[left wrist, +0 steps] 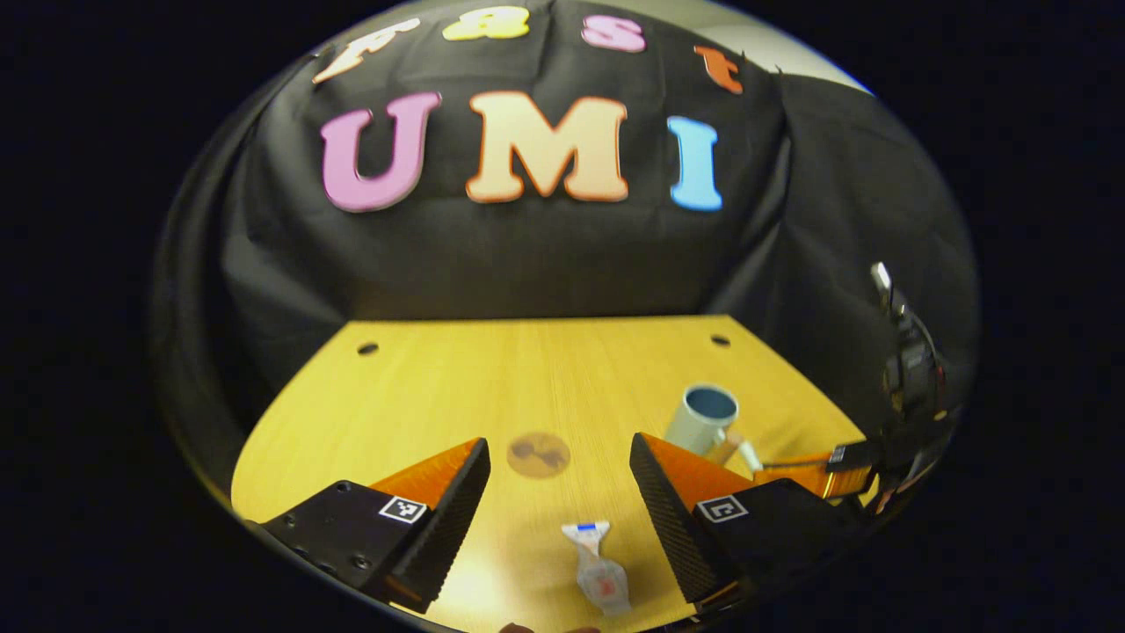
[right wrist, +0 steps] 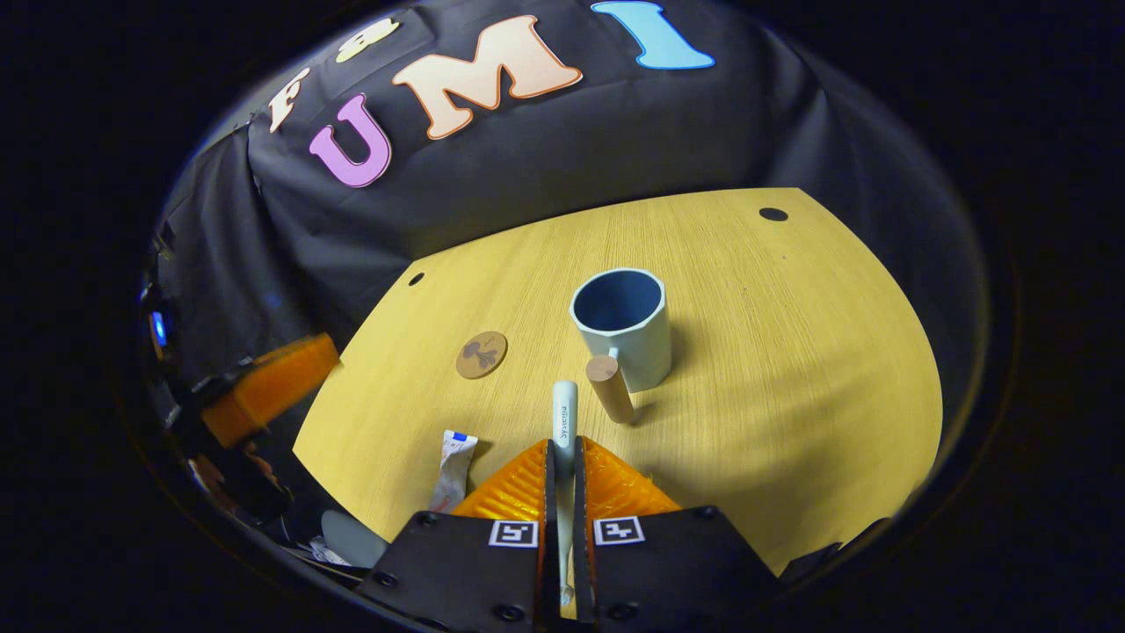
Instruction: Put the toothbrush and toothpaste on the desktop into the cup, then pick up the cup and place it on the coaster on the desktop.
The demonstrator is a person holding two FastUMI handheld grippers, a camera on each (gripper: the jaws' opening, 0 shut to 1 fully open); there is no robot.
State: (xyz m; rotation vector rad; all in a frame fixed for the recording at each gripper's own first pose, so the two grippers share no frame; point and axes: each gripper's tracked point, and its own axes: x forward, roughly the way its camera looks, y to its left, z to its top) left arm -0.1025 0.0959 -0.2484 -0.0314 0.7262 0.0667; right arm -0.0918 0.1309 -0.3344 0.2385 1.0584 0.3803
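In the left gripper view, the left gripper point(left wrist: 558, 492) hovers over the wooden table point(left wrist: 439, 387) with its 2 fingers spread wide apart, holding nothing. Between them, near the front edge, lies the small toothpaste tube point(left wrist: 598, 567), flat on the table. Just beyond the gap sits the round brown coaster point(left wrist: 538, 454) (a dark pattern on its face). Farther right stands the pale blue cup point(left wrist: 703, 418), upright and open-mouthed, and beside it at the view's right edge the right gripper point(left wrist: 844, 466) reaches in, a white toothbrush point(left wrist: 749, 455) tip showing by the cup.

In the right gripper view, the left gripper point(right wrist: 264, 387) shows at the far left, off the table's edge. The coaster point(right wrist: 481, 354) lies left of the cup point(right wrist: 624, 325), well apart from it; the toothpaste point(right wrist: 453, 470) lies near the front edge. The right gripper's point(right wrist: 562, 475) 2 fingers are clamped together on the toothbrush point(right wrist: 564, 422), whose white end points toward the cup, just beside its wooden handle point(right wrist: 608, 387).
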